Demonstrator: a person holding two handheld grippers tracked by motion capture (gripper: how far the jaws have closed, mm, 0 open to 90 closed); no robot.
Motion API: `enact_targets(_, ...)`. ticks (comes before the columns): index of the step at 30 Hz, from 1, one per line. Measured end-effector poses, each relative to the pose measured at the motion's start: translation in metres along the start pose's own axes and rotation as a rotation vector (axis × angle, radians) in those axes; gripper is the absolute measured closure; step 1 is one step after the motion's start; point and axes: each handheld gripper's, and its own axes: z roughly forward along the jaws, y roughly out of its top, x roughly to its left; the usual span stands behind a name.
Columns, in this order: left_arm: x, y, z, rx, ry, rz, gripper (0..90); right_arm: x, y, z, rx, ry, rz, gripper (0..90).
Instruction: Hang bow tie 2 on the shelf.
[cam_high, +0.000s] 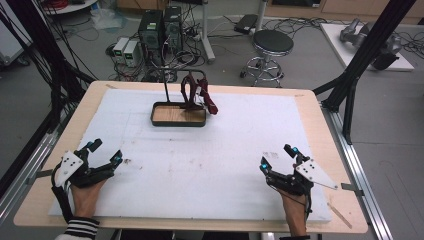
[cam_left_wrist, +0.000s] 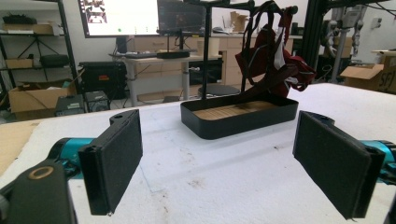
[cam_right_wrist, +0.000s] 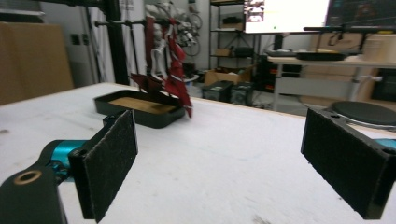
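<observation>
The dark red strap bundle hangs from the crossbar of a thin black metal stand, which rises from a shallow black rectangular tray with a wooden floor. Hanging keeps the straps off the tray, with one end drooping over its right rim. The tray sits at the far middle of the white foam board. My left gripper rests near the board's front left corner, jaws spread apart with nothing between the pads. My right gripper is near the front right corner, jaws likewise wide and empty. Between the tray and both grippers lies bare board, so I judge nothing obstructs either approach. Beyond the tray, off the table, stand a round stool and computer towers.
</observation>
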Motion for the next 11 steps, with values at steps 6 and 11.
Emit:
enact_targets(6,0.0,0.0,0.0,0.001,-0.001,0.001,16.2,0.0,-0.02,0.002,-0.003,0.001,0.0,10.2)
enact_targets(11,0.0,0.0,0.0,0.0,0.0,-0.001,16.2,0.004,-0.028,0.006,0.015,0.0,-0.031,10.2)
